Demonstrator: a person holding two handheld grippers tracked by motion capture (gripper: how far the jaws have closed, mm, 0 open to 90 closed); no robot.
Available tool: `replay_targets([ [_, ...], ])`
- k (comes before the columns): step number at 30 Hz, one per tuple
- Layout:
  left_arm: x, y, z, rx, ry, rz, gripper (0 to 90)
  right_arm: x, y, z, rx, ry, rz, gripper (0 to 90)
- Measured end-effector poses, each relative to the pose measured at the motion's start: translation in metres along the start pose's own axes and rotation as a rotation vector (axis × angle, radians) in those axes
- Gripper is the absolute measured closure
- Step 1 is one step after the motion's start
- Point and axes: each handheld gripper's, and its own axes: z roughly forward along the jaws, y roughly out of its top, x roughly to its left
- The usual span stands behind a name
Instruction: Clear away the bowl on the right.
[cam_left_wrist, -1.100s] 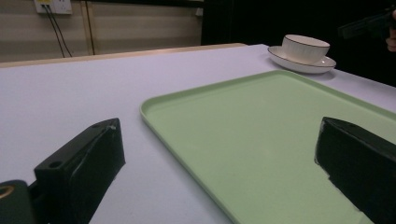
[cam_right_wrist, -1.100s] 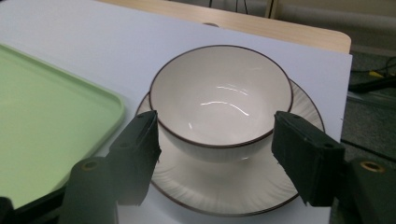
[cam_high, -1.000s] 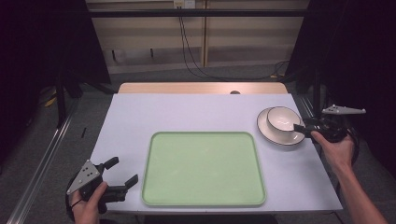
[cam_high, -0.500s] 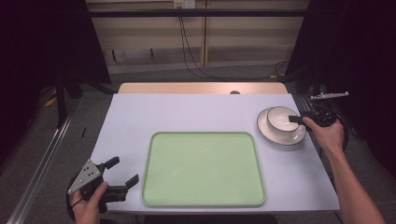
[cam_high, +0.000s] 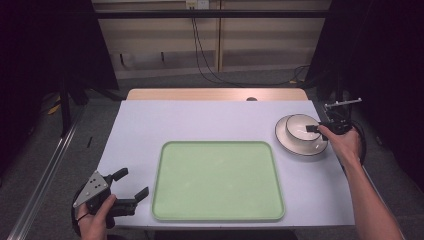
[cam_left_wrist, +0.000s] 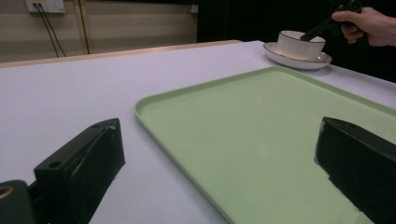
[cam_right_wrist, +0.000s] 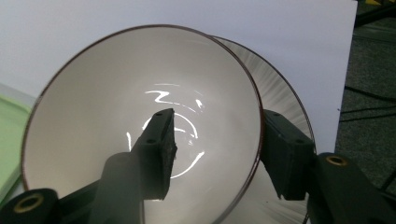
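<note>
Right gripper at right edge of high view, over bowl. Fingers apart, straddling bowl rim: one inside, one outside, likely to pinch wall for lift; not yet clamped.
Bowl sits on plate, right of tray, so lifting bowl alone may drag plate.
Left gripper low at lower left, fingers apart, holding nothing, just beside tray edge, probably waiting.
Counter bare between; tray empty; nothing blocks path to tray.

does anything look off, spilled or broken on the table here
Nothing stands out. The white ceramic bowl sits upright and empty on its white plate, the right gripper straddling its rim. The pale green tray lies flat and bare.
</note>
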Motion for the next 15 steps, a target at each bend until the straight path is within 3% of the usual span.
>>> replay_targets([
  [2,0.0,0.0,0.001,-0.004,0.005,-0.004,1.5,-0.001,-0.002,0.003,-0.002,0.027,0.021,50.7],
  [7,0.001,0.0,-0.001,-0.008,0.002,-0.003,1.5,-0.002,-0.003,0.008,0.017,0.009,0.024,55.9],
  [15,0.001,0.001,0.0,-0.01,0.004,-0.001,1.5,-0.007,-0.009,0.011,0.038,0.02,0.057,66.0],
])
